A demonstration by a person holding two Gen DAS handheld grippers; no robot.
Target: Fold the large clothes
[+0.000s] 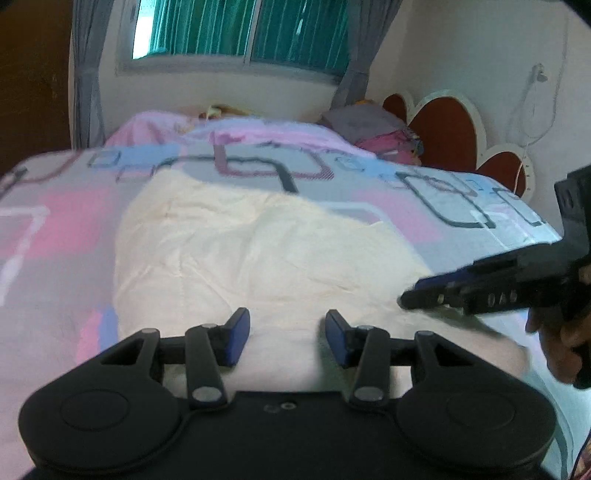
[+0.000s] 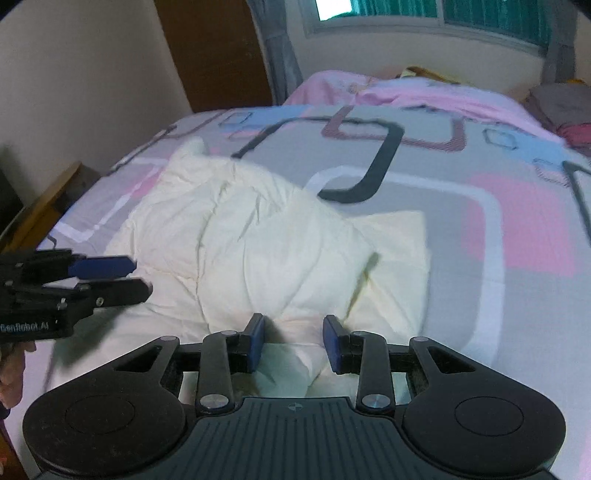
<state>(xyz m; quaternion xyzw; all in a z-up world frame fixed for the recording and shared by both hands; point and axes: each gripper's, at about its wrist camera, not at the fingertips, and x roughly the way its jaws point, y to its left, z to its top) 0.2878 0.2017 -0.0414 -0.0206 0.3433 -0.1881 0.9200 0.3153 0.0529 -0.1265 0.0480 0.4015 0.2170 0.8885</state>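
Both claws released, hovering over the cream garment [image 2: 258, 236] on the bed [image 2: 517, 229].
We are holding the left gripper [image 1: 287, 334] and right gripper [image 2: 293, 341] parted and empty; the puffy layers are risking springing open, or we are pinching only one layer.

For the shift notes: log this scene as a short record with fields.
surface: bed with a patterned pink, grey and blue cover
garment: cream padded garment, rumpled, lying on the cover
left claw: open, above the garment, nothing between its pads
right claw: open, above the garment's near edge, nothing gripped
background: window with grey curtains
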